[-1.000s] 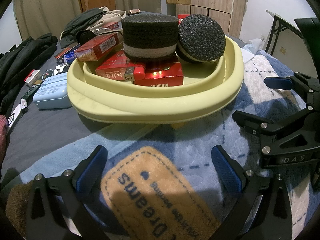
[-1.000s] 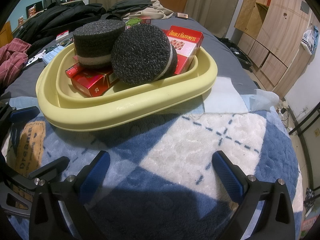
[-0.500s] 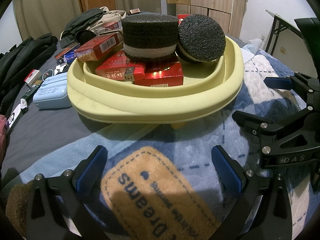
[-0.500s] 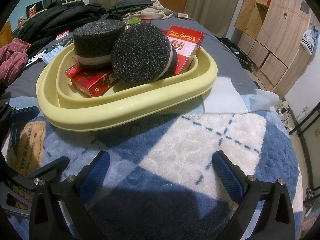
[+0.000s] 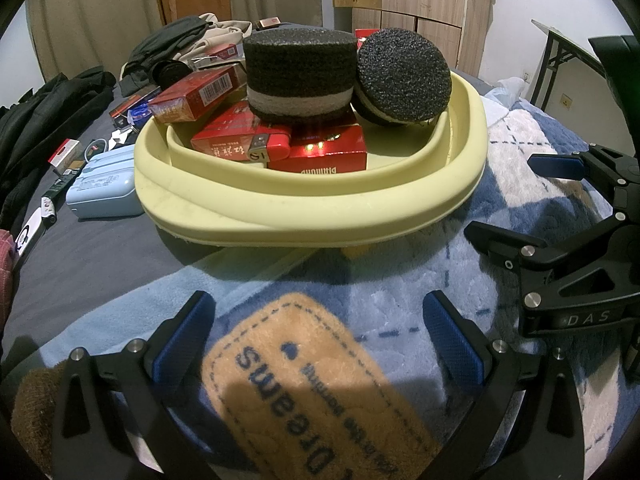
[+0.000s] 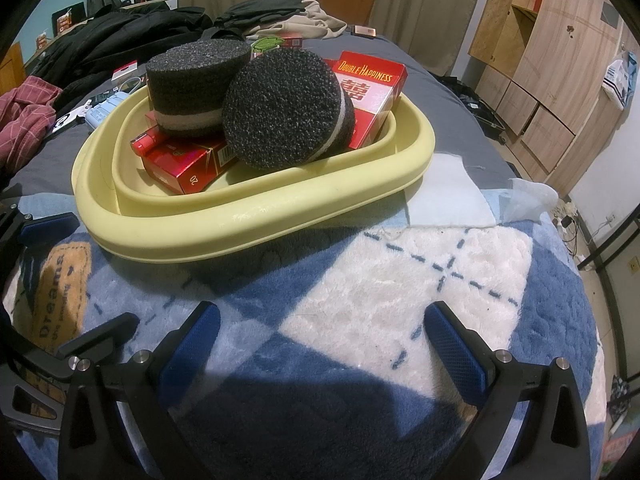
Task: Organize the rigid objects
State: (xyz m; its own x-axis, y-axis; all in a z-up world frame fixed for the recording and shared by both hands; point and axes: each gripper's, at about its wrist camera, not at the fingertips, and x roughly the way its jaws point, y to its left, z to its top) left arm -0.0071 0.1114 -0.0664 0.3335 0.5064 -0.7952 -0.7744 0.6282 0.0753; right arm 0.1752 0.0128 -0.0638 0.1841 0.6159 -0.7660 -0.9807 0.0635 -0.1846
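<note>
Two grippers, left gripper [image 5: 318,338] and right gripper [image 6: 322,346], spread wide, empty, yellow basin [image 5: 312,220] just ahead

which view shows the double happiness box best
The right wrist view: the Double Happiness box stands at the tray's far side with its printed face readable. In the left wrist view only a red sliver peeks from behind the foam discs.

Both wrist views low, near, sharing tray [image 5: 312,224].
</note>
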